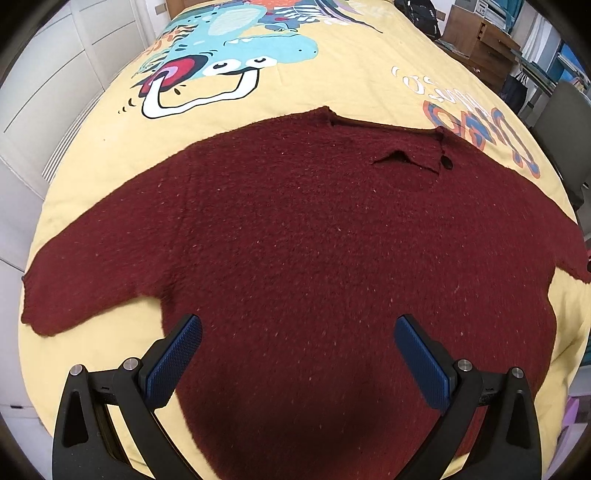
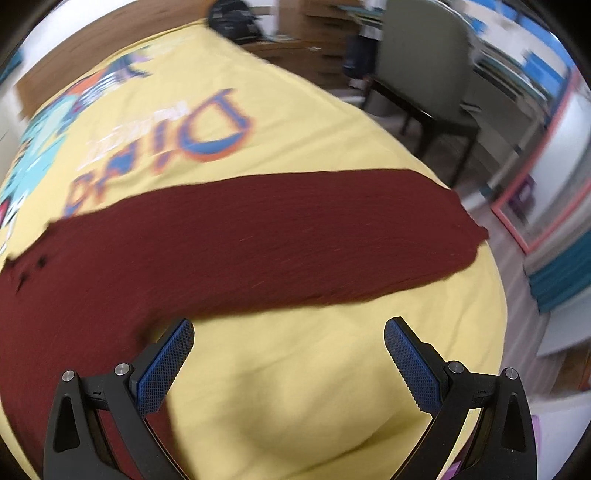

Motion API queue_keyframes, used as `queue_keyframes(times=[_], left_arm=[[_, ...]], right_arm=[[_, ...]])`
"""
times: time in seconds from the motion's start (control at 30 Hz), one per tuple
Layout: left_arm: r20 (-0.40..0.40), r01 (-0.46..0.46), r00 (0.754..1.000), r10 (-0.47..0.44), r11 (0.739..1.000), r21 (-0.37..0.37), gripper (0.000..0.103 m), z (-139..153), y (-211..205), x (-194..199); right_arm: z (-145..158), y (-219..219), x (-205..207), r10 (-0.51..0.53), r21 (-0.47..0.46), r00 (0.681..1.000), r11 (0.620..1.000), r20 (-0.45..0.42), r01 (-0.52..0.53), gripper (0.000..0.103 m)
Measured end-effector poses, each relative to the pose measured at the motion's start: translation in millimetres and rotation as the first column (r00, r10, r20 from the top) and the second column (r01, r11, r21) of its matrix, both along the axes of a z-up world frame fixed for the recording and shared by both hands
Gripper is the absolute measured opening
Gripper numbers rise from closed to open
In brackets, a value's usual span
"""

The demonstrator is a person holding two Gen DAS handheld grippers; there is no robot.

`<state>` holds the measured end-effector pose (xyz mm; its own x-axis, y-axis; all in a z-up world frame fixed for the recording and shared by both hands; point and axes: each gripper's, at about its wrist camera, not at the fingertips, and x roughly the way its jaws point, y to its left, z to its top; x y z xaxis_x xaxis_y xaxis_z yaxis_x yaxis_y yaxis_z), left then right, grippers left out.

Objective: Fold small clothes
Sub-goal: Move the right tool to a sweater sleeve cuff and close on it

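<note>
A dark red knitted sweater [image 1: 295,229] lies spread flat on a yellow printed bedspread [image 1: 332,85], its collar at the far side and both sleeves stretched outward. My left gripper [image 1: 297,328] hovers open over the sweater's lower body, holding nothing. In the right wrist view the right sleeve [image 2: 295,236] runs across the bed toward its right edge. My right gripper [image 2: 288,334] stands open just short of that sleeve, above bare bedspread [image 2: 295,387], with its left finger by the sweater's side. This view is motion-blurred.
A white wall and radiator [image 1: 62,144] border the bed on the left. To the right stand a grey chair [image 2: 428,74], wooden drawers [image 1: 480,40] and a dark bag [image 1: 421,18] at the bed's far corner. The bed's right edge drops to the floor [image 2: 517,280].
</note>
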<state>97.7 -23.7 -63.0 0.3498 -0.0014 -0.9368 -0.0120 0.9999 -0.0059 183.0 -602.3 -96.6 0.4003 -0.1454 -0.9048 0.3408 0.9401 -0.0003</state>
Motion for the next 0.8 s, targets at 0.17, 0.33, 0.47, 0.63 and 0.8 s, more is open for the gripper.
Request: queue_keyframes(times=[0.17,0.33,0.47,0.63,0.8], left_arm=[[-0.012,-0.025,1.000,0.025,1.000,-0.008,0.102,-10,6,8],[-0.018,-0.049,0.999,0.049,0.999,-0.008,0.102,-15,14,11],[-0.031,-0.056,0.998,0.057,0.998,0.010,0.102,-20,18,13],[-0.043,-0.086,0.995,0.086,0.996,0.001,0.102,-26,25,11],[-0.064,-0.079,0.995,0.079,0.997,0.006,0.102,-32,28,7]], right_arm=[[-24,-53,18,-0.145,0.105,0.989,0.983,-0.030,0.147,0.103],[-49,-93,28,-0.285,0.139,0.955,0.945,-0.084,0.295,0.103],[-68,-117,27,-0.374,0.172,0.922,0.906,-0.101,0.386,0.103],[-81,-126,27,-0.413,0.198,0.909,0.888,-0.057,0.415,0.102],[-78,-148,44,-0.424,0.216,0.905,0.880,-0.046,0.423,0.073]])
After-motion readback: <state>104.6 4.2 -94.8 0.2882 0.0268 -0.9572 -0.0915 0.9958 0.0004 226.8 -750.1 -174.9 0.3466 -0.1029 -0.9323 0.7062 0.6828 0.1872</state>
